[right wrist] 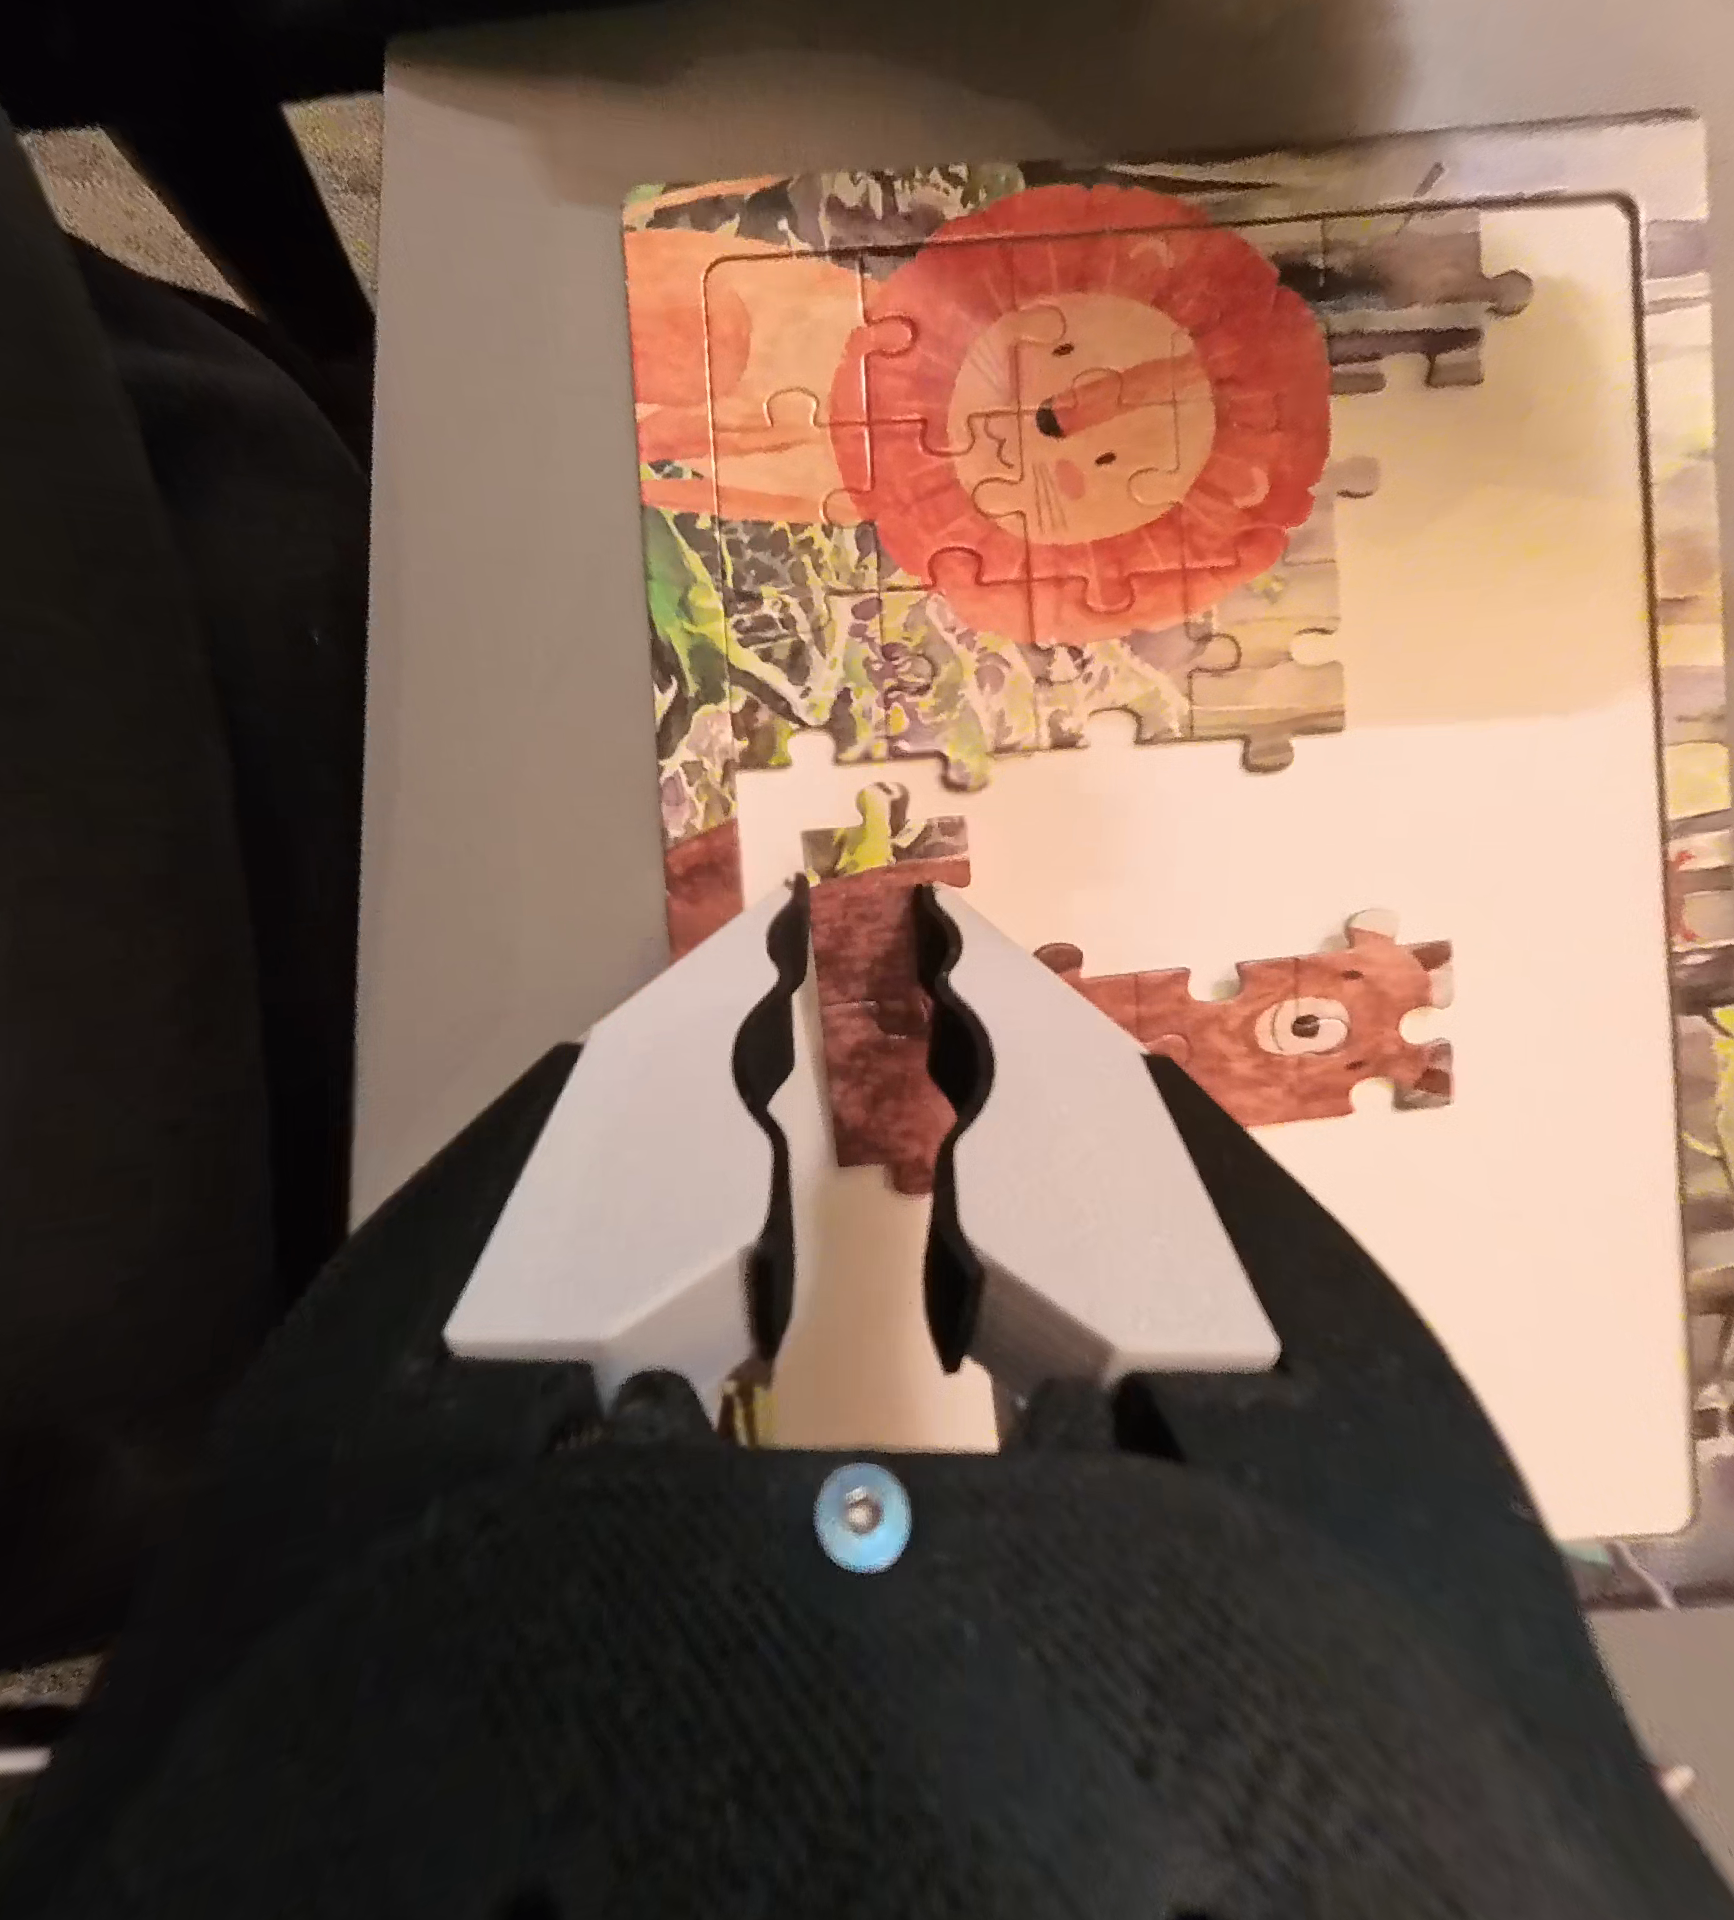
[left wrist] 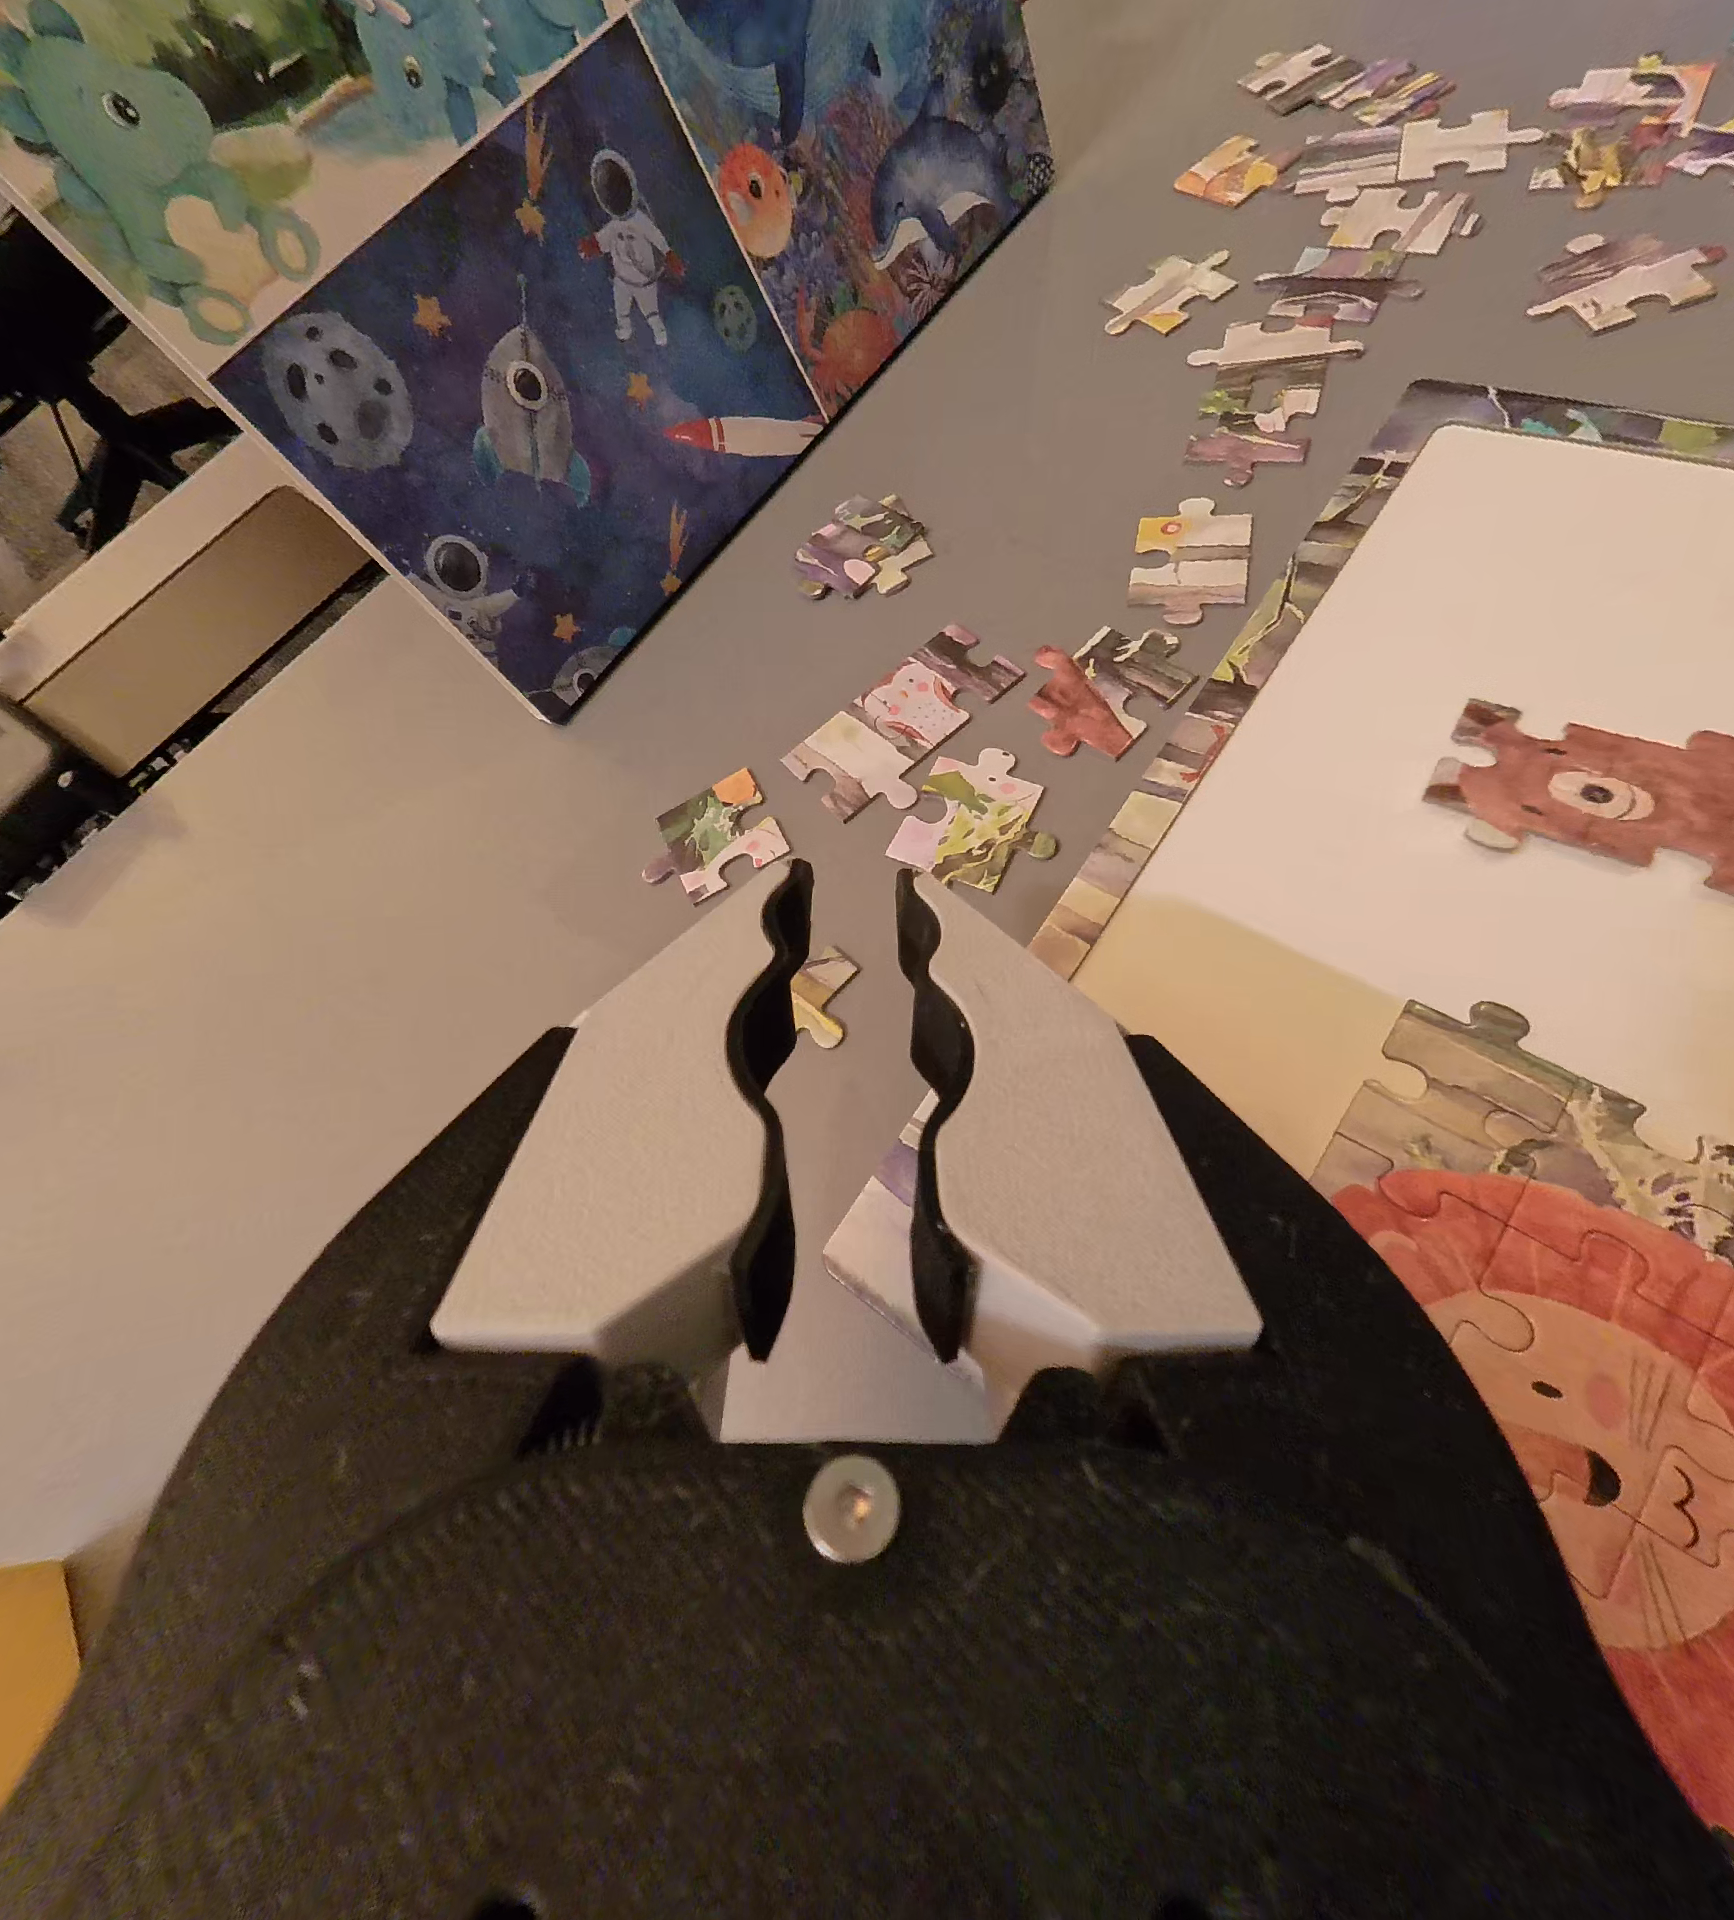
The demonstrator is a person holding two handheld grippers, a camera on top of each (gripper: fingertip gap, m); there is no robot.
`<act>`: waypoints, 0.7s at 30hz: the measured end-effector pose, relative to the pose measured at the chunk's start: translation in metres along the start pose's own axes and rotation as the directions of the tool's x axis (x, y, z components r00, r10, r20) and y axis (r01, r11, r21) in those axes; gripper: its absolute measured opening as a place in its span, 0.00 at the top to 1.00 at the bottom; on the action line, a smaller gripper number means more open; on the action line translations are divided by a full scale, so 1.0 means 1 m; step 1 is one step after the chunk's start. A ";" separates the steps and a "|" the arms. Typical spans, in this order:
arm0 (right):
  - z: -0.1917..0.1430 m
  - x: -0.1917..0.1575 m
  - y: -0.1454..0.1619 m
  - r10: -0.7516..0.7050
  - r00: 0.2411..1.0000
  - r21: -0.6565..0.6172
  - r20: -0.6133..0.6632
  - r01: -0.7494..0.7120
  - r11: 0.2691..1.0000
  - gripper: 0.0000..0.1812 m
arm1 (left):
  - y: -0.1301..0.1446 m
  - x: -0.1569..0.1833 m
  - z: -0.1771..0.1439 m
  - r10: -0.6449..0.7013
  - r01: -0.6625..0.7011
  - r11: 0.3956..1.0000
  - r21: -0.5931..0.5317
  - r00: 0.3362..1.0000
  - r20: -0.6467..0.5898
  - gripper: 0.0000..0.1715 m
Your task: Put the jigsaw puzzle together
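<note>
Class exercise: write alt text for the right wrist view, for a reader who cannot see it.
The right gripper, grey fingers with black wavy pads, hangs open over a brown cardboard puzzle piece on the white puzzle tray. Beyond it lies a finished orange lion section; to the right, a brown bear-face strip.

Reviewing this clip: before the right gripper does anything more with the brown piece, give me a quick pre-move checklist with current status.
1. Right gripper gripping the brown piece: cannot tell; the piece lies between the fingers, contact unclear.
2. Left gripper empty: ok; open above the grey table.
3. Lion section assembled in the tray: ok.
4. Bear section clear of the right gripper: ok; it lies off to the side.
5. White tray floor free for placing: ok.
6. Loose pieces available: ok, scattered on the table.
</note>
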State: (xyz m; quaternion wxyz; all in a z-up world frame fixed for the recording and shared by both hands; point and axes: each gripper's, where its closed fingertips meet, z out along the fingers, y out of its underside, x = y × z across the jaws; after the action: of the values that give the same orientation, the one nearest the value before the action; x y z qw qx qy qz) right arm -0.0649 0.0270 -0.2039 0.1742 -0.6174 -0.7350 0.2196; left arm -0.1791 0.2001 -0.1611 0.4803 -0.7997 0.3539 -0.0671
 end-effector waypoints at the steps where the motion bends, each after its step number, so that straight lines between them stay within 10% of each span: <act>1: 0.000 -0.003 -0.002 0.014 1.000 0.001 -0.004 -0.014 1.000 0.90 | 0.000 0.000 0.000 0.000 0.000 1.000 0.000 1.000 0.000 0.91; 21: 0.016 -0.017 -0.007 0.039 0.997 -0.086 -0.066 -0.044 0.995 0.90 | -0.001 0.000 -0.001 0.001 -0.001 1.000 0.002 1.000 0.001 0.91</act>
State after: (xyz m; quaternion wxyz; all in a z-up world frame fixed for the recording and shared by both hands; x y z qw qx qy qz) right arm -0.0763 0.0078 -0.2131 0.1660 -0.6462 -0.7250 0.1710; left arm -0.1790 0.1998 -0.1603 0.4815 -0.7990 0.3540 -0.0669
